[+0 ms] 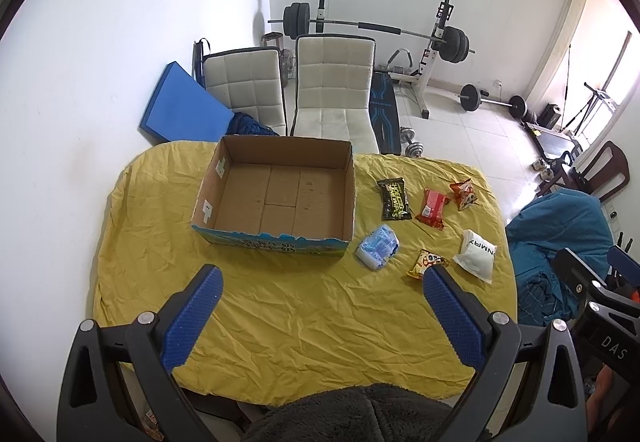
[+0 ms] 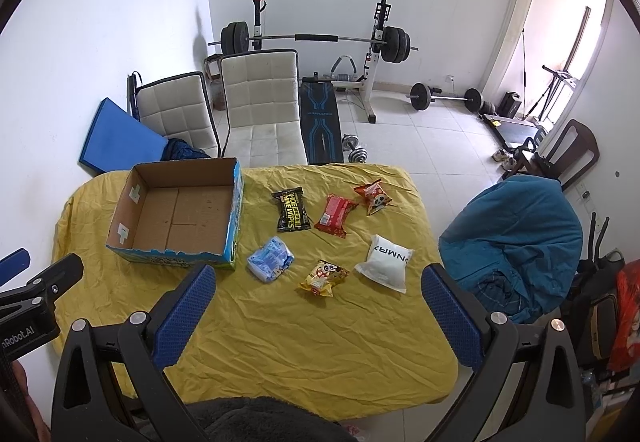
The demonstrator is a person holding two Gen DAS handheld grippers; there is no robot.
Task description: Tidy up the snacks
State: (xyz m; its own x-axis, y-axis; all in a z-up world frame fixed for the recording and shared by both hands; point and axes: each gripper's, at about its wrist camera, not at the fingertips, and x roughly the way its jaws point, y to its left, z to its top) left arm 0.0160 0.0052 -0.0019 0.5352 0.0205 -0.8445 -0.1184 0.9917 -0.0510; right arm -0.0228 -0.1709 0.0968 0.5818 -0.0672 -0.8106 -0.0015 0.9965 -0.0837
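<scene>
Both wrist views high above table (image 1: pixel 304 306).

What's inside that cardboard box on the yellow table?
Nothing: the cardboard box shows only its bare brown floor. All six snack packets, like the black one, lie outside on the yellow cloth. What is beneath the box is hidden.

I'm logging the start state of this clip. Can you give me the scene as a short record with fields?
surface: table under a wrinkled yellow cloth
container: open cardboard box, nothing in it, at the table's left
snacks: six packets loose on the cloth, right of the box
far row: black packet, red packet, orange-red packet
near row: pale blue packet, yellow packet, white packet
left gripper: open, holds nothing
right gripper: open, holds nothing
</scene>
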